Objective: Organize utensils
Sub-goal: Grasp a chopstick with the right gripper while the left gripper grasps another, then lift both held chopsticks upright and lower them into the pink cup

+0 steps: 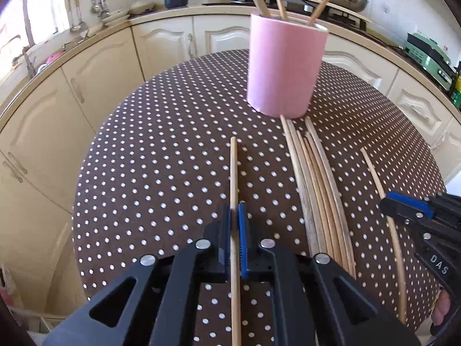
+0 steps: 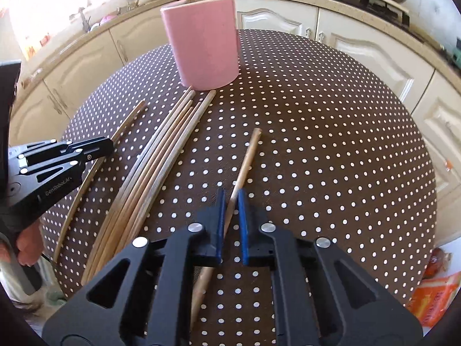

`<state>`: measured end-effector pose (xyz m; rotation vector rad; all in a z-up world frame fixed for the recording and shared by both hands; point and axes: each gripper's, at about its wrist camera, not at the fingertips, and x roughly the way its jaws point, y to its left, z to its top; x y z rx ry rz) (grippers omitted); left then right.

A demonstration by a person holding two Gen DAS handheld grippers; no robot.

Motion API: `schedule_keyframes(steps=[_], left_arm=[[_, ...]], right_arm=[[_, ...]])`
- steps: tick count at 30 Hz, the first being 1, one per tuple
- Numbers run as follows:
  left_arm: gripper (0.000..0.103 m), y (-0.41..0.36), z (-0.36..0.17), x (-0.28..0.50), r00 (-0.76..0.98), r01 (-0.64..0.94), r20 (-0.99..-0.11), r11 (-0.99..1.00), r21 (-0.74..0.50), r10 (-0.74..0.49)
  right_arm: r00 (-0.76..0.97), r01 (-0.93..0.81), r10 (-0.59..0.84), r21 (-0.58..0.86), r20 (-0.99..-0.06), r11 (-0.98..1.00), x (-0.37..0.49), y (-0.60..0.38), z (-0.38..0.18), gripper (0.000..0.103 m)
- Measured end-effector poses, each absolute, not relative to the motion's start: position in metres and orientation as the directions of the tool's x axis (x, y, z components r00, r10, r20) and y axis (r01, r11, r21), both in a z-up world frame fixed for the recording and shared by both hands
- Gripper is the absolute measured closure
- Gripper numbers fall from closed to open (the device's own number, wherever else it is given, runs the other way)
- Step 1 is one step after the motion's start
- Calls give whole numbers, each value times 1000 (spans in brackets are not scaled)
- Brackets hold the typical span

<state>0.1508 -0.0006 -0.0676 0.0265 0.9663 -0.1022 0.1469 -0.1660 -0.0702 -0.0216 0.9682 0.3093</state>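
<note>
Between the left gripper's (image 1: 235, 212) blue pads sits one wooden chopstick (image 1: 233, 173) — jaws clamped on it, stick running straight ahead past the tips and back under the gripper body. Ahead and slightly right of the tips stands the pink holder (image 1: 283, 69) on the dotted tablecloth (image 1: 161, 155), three chopsticks already leaning inside it. Just right of the tool lies a loose bundle of chopsticks (image 1: 317, 190), far ends reaching the holder's base. Further right lies a single stick under the right gripper (image 1: 387, 203), which enters from the right edge.

From the right wrist view: the right gripper (image 2: 230, 199) is closed on its own chopstick (image 2: 249, 158) — the left pad touches the stick, and whether the right pad does I can't tell from this angle. Stick angles ahead and slightly right, its far end resting on the tablecloth (image 2: 331, 132). Holder (image 2: 203, 46) is ahead-left of the tips. Bundle (image 2: 161, 155) lies left of the tool, fanning toward the holder's base. Far left, the left gripper (image 2: 108, 144) shows side-on, a hand (image 2: 27, 243) on its grip, its stick curving beneath it.
</note>
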Motion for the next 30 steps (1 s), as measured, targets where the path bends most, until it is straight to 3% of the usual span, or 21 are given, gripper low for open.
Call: schedule_keyframes(steps=[9,15,16,18,19,20,24,26,30], left_arm=[[97,4,-47,155,623,65,-772,992,-109,-125],[97,1,-39,154,652,58,-748,993,-107,-119],[97,1,-40,153,653,54,-749,993,-104,-114],[97,2,-41,150,657,41,-748,995,-94,-97],[97,2,-42,148,658,36,-747,995,-90,-91],[97,2,-43,148,656,37,-749,995,-89,-91],[97,5,-49,142,642,43,-760,995,-92,-98],[97,7,-52,137,641,41,-761,995,-93,-97],[97,11,-55,132,640,15,-762,993,-115,-98]], right_arm=[[618,-219,260,154,-742,963,149,-177,-46,96],[598,-216,197,80,-777,973,150,-176,-49,94],[588,-224,192,70,-786,972,148,-174,-53,90],[572,-236,189,60,-798,970,146,-172,-58,72],[574,-232,182,55,-798,971,145,-171,-60,53],[577,-228,175,48,-798,973,145,-171,-62,45],[565,-229,188,66,-804,971,142,-170,-71,48],[568,-213,154,36,-809,976,139,-170,-76,82],[603,-168,113,13,-789,986,135,-171,-76,89]])
